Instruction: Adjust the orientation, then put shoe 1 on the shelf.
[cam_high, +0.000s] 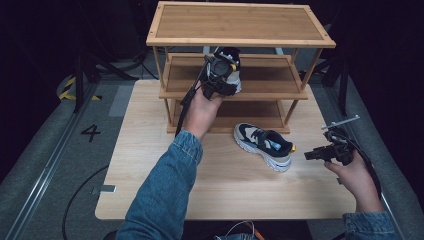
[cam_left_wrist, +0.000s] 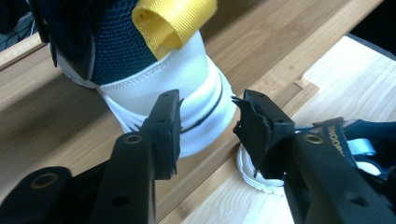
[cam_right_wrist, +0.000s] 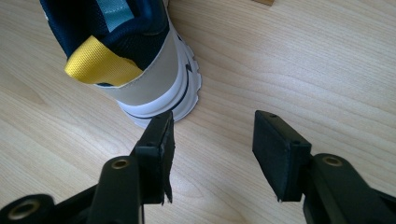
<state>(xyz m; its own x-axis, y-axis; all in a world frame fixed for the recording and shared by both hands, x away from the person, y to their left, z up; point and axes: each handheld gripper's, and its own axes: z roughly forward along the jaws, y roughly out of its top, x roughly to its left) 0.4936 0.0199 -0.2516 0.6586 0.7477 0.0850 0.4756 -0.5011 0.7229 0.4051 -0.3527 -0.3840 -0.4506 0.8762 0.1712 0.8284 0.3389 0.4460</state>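
Left gripper (cam_left_wrist: 205, 126) sat spread and empty at the heel of the shoe (cam_left_wrist: 154, 88) on the rack's (cam_high: 240, 40) middle shelf. Right gripper (cam_right_wrist: 212, 149) gaped empty just behind the second shoe (cam_right_wrist: 135, 60), down on the table (cam_high: 225, 190).

light: bench (cam_high: 150, 165) lit evenly from above, surroundings near black | shadows: soft, under the rack's (cam_high: 240, 25) shelves | glare: sheen on bench beside shoe (cam_right_wrist: 140, 60) | focus: tongs blurred (both gripper views), slightly grainy
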